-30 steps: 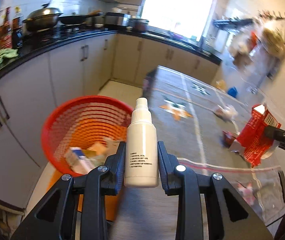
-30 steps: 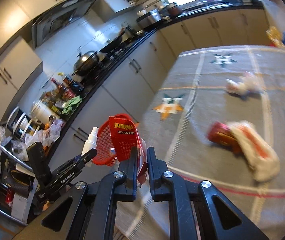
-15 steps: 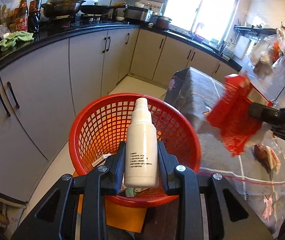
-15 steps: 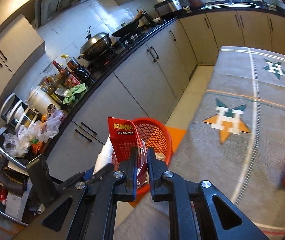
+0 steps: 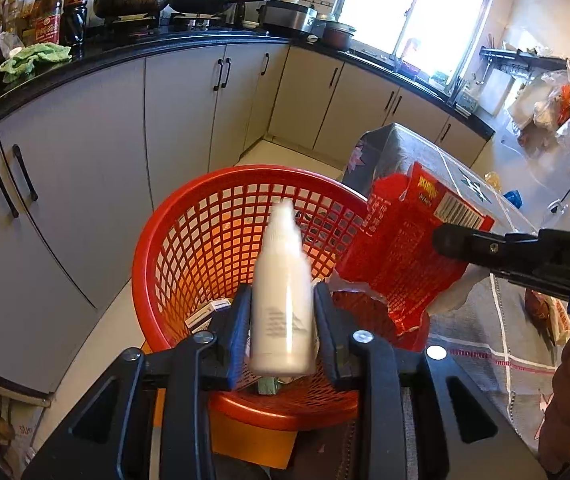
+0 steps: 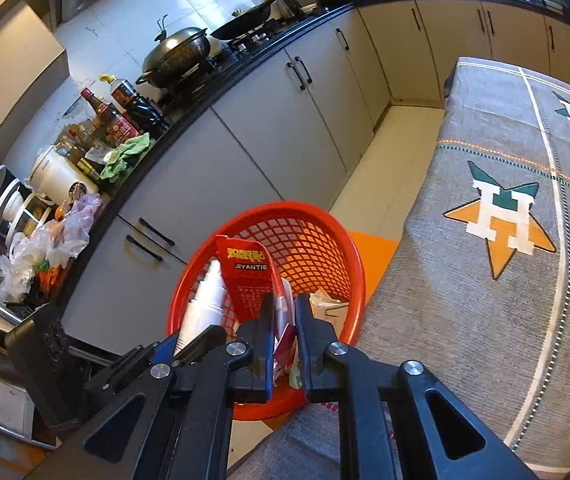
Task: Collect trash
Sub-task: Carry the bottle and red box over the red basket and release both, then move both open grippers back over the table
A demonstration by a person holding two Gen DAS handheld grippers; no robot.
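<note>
A red mesh basket [image 5: 153,240] stands on the floor beside the table, with small boxes [image 5: 209,312] in its bottom. My left gripper [image 5: 283,304] hangs over its near rim and its jaws are opening. The white plastic bottle [image 5: 281,276] between them is blurred and slipping down, loose from the pads. My right gripper [image 6: 284,312] is shut on a crumpled red carton [image 6: 249,276] with a white wrapper, held over the basket [image 6: 349,248]. In the left wrist view the carton [image 5: 401,248] comes in from the right above the basket's far rim.
The table with a grey patterned cloth [image 6: 485,280] lies to the right of the basket. A snack wrapper [image 5: 541,312] lies on it. Grey kitchen cabinets [image 5: 85,160] run along the left. An orange mat [image 6: 369,248] lies under the basket.
Both grippers swung from the table to above the basket. The left jaws have widened and the bottle has started to slide. The red carton moved in over the basket.
</note>
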